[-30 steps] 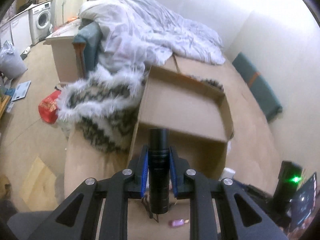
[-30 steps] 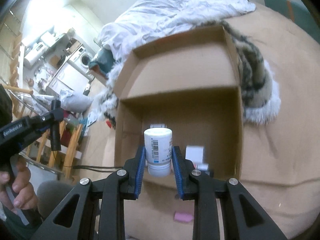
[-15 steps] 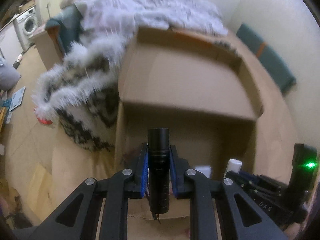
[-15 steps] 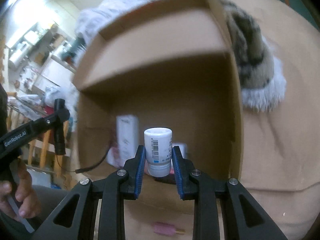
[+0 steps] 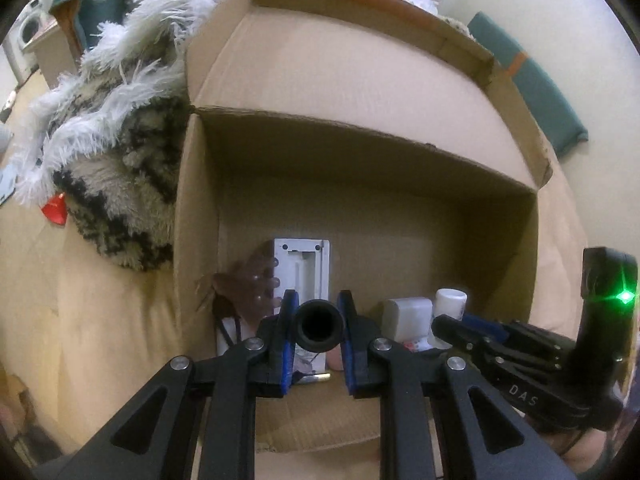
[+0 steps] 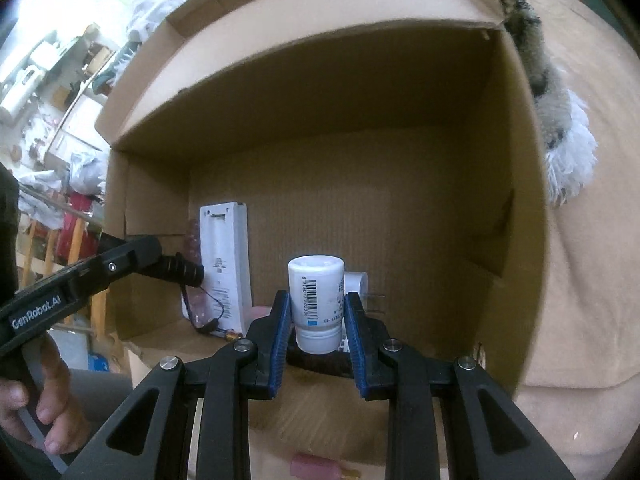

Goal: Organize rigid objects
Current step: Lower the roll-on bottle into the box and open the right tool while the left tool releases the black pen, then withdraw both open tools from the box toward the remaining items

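Note:
My left gripper (image 5: 317, 312) is shut on a black flashlight (image 5: 319, 325), held end-on inside the mouth of an open cardboard box (image 5: 360, 80). My right gripper (image 6: 316, 308) is shut on a small white bottle (image 6: 316, 300) with a barcode label, also inside the box (image 6: 340, 52). The left gripper's flashlight (image 6: 180, 270) shows at the left of the right wrist view. The right gripper and its bottle (image 5: 450, 304) show at the lower right of the left wrist view.
Inside the box a white flat device (image 5: 302, 272) (image 6: 224, 264) leans against the back, with a brown clip (image 5: 248, 288) and a white plug (image 5: 408, 316) beside it. A furry blanket (image 5: 112, 152) lies left of the box. A pink item (image 6: 316, 466) lies before it.
Both grippers have moved forward into the box opening with their objects still held. The flashlight has tipped from upright to pointing end-on at the camera.

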Demonstrator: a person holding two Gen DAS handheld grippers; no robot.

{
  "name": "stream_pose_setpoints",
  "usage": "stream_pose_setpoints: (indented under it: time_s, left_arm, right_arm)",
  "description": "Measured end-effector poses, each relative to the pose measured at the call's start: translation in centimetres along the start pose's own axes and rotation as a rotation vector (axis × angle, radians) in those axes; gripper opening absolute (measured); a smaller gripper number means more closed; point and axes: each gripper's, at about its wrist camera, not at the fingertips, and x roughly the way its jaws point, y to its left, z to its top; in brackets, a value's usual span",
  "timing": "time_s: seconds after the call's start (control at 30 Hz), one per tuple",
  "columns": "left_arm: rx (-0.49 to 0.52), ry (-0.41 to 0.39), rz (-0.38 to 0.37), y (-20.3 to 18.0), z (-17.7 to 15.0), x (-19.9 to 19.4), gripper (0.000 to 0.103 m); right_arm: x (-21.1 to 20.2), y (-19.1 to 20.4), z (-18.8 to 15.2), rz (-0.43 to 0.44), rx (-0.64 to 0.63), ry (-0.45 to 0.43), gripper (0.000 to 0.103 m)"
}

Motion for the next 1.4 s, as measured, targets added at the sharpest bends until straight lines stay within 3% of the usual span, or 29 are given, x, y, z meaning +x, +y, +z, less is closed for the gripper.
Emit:
stream_pose_setpoints:
  time_s: [0.33, 0.5, 0.53, 0.6, 0.63, 0.67, 0.83, 1.4]
  left_arm:
    - [0.016, 0.017, 0.043, -1.0, 0.1, 1.7, 0.017]
    - [0.048, -0.03, 0.112, -2.2, 0.0, 1.8, 0.02]
    - [0.053, -0.033, 0.12, -2.4, 0.1, 1.8, 0.026]
    - [0.055, -0.041, 0.126, -2.7, 0.1, 1.7, 0.049]
    - [0.052, -0.051, 0.128, -2.8, 0.1, 1.5, 0.065]
    - [0.046, -0.069, 0.133, -2.8, 0.1, 1.3, 0.069]
    - [0.034, -0.084, 0.129, -2.8, 0.3, 1.1, 0.07]
    - [0.034, -0.06, 0.146, -1.6, 0.6, 0.8, 0.07]
  right_arm:
    - [1.9, 0.5, 0.7, -0.006, -0.004, 0.042, 0.029]
    - [1.8, 0.4, 1.0, -0.004, 0.006, 0.021, 0.029]
    - [1.7, 0.4, 1.1, 0.001, 0.012, 0.014, 0.03]
    - [1.4, 0.2, 1.1, 0.008, 0.02, 0.002, 0.035]
    - [1.4, 0.1, 1.1, 0.008, 0.023, -0.003, 0.047]
    - [1.2, 0.1, 1.2, 0.007, 0.028, -0.009, 0.063]
    - [0.8, -0.1, 1.3, 0.023, 0.041, -0.03, 0.072]
    - [0.4, 0.0, 1.3, 0.018, 0.033, -0.048, 0.072]
